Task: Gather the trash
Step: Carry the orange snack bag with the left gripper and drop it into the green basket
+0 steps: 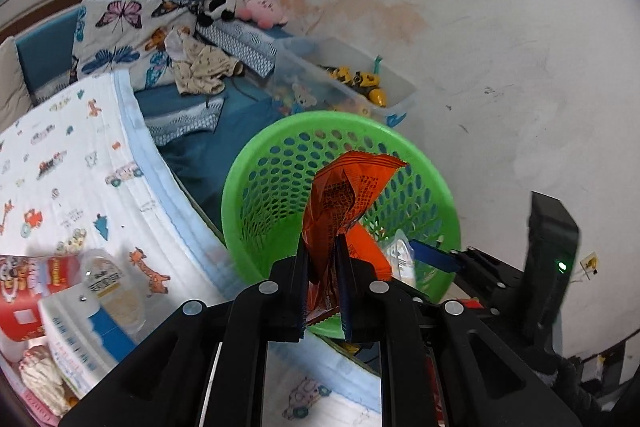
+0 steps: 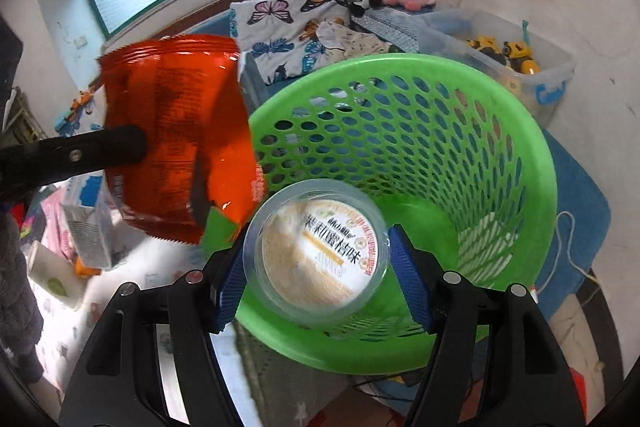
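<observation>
the green basket (image 1: 276, 183) is the landmark: its near rim is hidden behind the left gripper (image 1: 323, 267) and the orange wrapper (image 1: 344, 195). in the right wrist view the clear cup (image 2: 316, 251) hides part of its floor. the cup's label print is blurred, unreadable.

Green basket (image 2: 500, 131): perforated plastic, smooth, slightly glossy. Orange wrapper (image 2: 176, 131): crinkled glossy foil film. Round tub (image 2: 320, 255): clear plastic under a printed paper-like lid. Gripper pads (image 2: 412, 279): blue, finely textured; bodies matt black plastic. Quilt (image 1: 80, 163): soft printed cloth.
</observation>
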A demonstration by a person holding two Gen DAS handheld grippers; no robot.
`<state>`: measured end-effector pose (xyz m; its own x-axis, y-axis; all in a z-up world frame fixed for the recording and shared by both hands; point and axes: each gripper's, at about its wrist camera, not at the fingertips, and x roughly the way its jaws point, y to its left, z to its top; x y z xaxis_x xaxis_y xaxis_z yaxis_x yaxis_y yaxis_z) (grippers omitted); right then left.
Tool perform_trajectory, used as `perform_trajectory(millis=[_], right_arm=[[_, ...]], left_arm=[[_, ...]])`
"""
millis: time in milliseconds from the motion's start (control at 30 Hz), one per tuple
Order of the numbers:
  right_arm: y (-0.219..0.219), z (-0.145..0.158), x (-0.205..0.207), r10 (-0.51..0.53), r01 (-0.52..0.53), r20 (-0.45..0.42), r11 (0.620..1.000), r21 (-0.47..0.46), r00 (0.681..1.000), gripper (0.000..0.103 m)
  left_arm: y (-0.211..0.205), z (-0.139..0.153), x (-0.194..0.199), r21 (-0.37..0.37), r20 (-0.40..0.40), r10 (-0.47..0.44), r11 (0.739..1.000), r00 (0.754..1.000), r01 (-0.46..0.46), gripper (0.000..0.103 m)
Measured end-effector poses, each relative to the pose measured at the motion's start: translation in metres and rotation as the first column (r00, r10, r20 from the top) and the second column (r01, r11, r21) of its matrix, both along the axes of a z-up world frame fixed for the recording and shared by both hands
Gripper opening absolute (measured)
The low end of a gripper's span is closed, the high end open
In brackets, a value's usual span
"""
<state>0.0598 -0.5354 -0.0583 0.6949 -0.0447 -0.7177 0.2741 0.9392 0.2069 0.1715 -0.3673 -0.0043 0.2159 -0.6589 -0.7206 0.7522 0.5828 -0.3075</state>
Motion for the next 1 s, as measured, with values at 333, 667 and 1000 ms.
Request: perform_trajectory(millis=[333, 667, 1000], right_arm=[[0.003, 0.006, -0.011, -0.017, 0.017, 0.010, 1.000, -0.013, 1.000, 0.072], [0.008, 0.019, -0.032, -0.035, 0.035, 0.046, 0.999, 0.006, 0.998, 0.075], [0.039, 0.028, -0.045, -0.001, 0.000, 0.081, 1.000, 0.020, 0.997, 0.079]], left_arm=[[-0.016, -0.026, 0.009, 0.039, -0.049, 0.023, 0.999, 0.999, -0.021, 0.019], [-0.007, -0.022, 0.002, -0.001, -0.059, 0.020, 1.000, 0.998, -0.020, 0.042], [0.050, 0.003, -0.029, -0.054, 0.014, 0.051, 0.997, 0.999, -0.050, 0.045]])
